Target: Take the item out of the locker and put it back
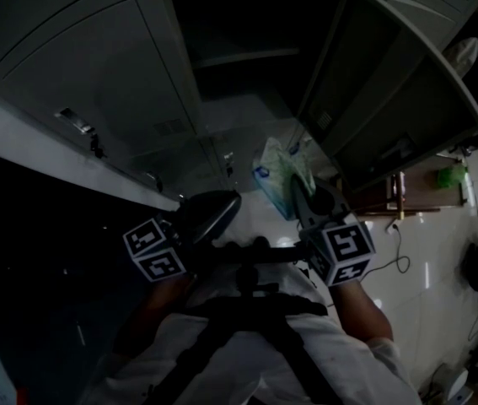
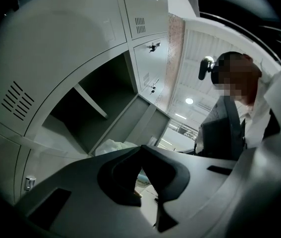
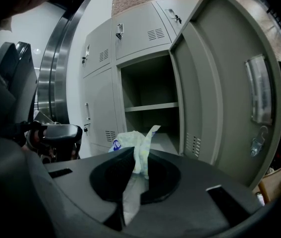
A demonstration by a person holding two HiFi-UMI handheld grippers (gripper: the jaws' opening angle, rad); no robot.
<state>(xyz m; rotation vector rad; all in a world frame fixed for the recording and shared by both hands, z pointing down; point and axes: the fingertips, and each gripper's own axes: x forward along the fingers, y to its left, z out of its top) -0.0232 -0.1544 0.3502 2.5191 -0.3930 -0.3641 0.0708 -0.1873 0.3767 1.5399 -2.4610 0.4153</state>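
Hold the right tongs [image 3: 136, 157] clamped on the crumpled packet [image 3: 130, 142], just outside the open locker [image 3: 130, 89]; steer straight in beneath the shelf [image 3: 152, 106], clear of the door [image 3: 214, 93]. Leave the left tongs [image 2: 141, 150], shut and empty, aside.

- Crumpled white-and-pale-green soft plastic packet [image 3: 139, 145] with a blue mark: pinched in my right claw [image 3: 134, 158], hanging just outside the locker's open compartment.
- Grey metal locker [image 3: 150, 106]: door swung wide, one shelf inside.

Locker mouth [image 3: 147, 83] gapes wide at twelve o'clock; its swung door [image 3: 219, 93] walls off three o'clock, shelf [image 3: 150, 106] splitting the space.
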